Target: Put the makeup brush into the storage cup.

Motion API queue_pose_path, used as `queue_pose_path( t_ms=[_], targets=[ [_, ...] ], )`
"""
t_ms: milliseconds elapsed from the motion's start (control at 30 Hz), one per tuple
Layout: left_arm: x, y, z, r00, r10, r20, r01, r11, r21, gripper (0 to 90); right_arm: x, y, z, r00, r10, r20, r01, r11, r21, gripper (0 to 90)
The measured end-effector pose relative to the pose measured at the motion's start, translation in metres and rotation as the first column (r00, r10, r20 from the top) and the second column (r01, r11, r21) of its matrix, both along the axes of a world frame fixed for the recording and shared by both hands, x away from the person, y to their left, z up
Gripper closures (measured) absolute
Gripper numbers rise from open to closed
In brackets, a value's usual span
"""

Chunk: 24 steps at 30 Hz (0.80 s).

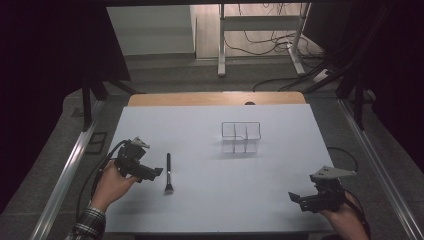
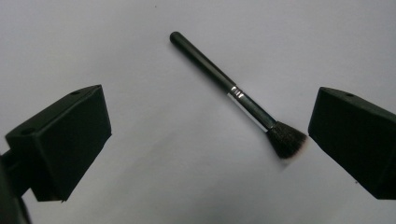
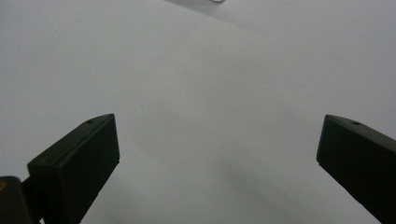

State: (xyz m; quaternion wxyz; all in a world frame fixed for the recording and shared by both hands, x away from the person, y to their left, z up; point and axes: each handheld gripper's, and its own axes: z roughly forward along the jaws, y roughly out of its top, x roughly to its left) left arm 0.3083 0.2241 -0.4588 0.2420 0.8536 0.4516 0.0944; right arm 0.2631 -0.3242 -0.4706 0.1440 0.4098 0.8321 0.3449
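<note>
Your left gripper (image 1: 156, 172) was sitting low over the white table (image 1: 215, 200) with its jaws spread wide and nothing between them. The makeup brush (image 1: 168, 173) was lying flat just ahead of that gripper, not touching either jaw. In the left gripper view, the brush (image 2: 238, 95) ran on a diagonal: the handle tip pointed away from you and a bit to the left, and the dark bristle head ended up close to the inner face of the right-hand jaw, with a thin gap between them as far as I could tell. The silver ferrule sat roughly in the middle of the opening, further out than the jaw tips.

Your right gripper (image 1: 295, 197) was well away from the brush, down by the near right corner of the table. Its jaws were spread wide too, and in the right gripper view (image 3: 217, 158) there was just bare table between them.

The clear wire-edged organizer (image 1: 241, 137) stood upright further out, past both grippers and between them, closer to the far side. It looked like it had dividers inside, though I couldn't tell how many compartments.
</note>
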Motion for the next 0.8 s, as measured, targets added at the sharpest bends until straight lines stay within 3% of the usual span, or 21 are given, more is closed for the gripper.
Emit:
queue_pose_path(
  t_ms=[800],
  targets=[
    [0.024,-0.032,-0.004,0.9993,-0.03,-0.021,0.031,0.9989,0.035,0.0,0.0,0.0,-0.001,1.0,0.001,-0.004,-0.001,1.0,-0.005,0.0]
  ],
)
